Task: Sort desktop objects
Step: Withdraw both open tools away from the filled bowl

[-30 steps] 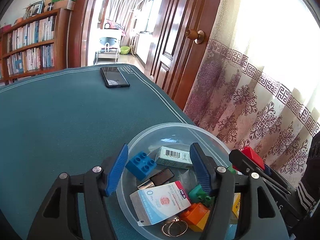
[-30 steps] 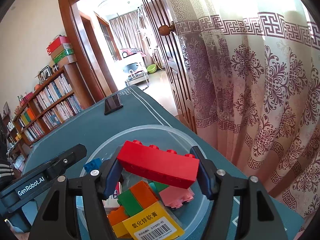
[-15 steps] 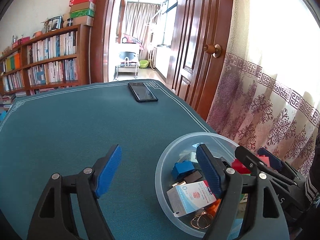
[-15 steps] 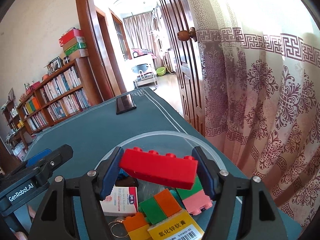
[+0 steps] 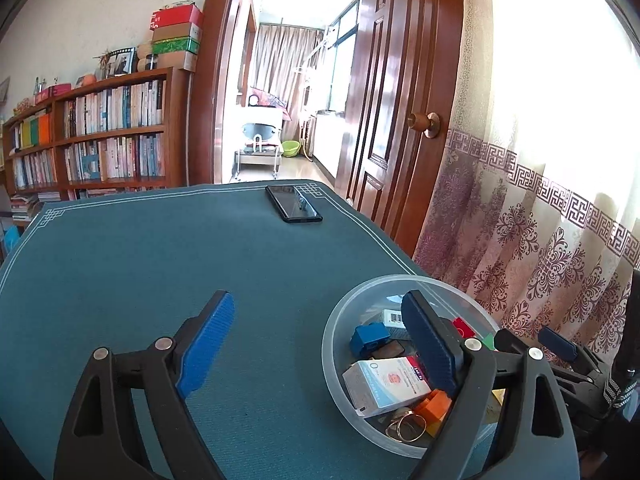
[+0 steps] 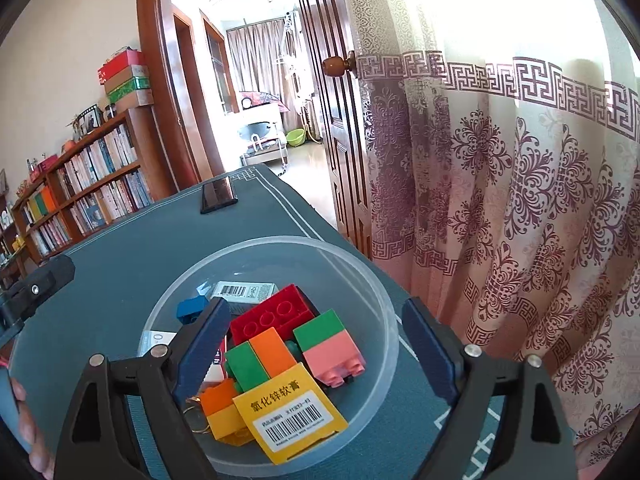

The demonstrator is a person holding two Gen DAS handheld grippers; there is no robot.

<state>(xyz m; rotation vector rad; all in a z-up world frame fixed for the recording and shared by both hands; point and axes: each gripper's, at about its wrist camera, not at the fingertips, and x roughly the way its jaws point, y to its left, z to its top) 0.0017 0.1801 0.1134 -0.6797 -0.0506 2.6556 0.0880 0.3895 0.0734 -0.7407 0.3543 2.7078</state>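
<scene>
Left wrist view
Bowl: clear plastic bowl [image 5: 332, 344] on the teal table mat [image 5: 160, 264], near its right edge by the curtain.
Contents: blue brick [image 5: 369, 338], white-and-blue carton [image 5: 386, 386], orange brick [image 5: 435, 404], gold rings [image 5: 406, 428], barcoded white box [image 5: 393, 317].
Writing: "0m+" on the carton.
Left gripper [image 5: 316, 344]: jaws opening, nothing between them; one finger over the bowl.
Phone [image 5: 294, 209]: dark, lying at the mat's far end.

Right wrist view
Bowl: its rim [image 6: 256, 246] sits between the fingers.
Contents: red brick [image 6: 272, 314], green-pink brick [image 6: 328, 346], green-orange brick [image 6: 260, 356], orange-yellow brick [image 6: 224, 412], yellow box [image 6: 290, 414].
Writing: "氧化锌软膏" above a barcode.
Right gripper [image 6: 316, 344]: jaws opening, gripping nothing; red brick lying loose in the bowl.
</scene>
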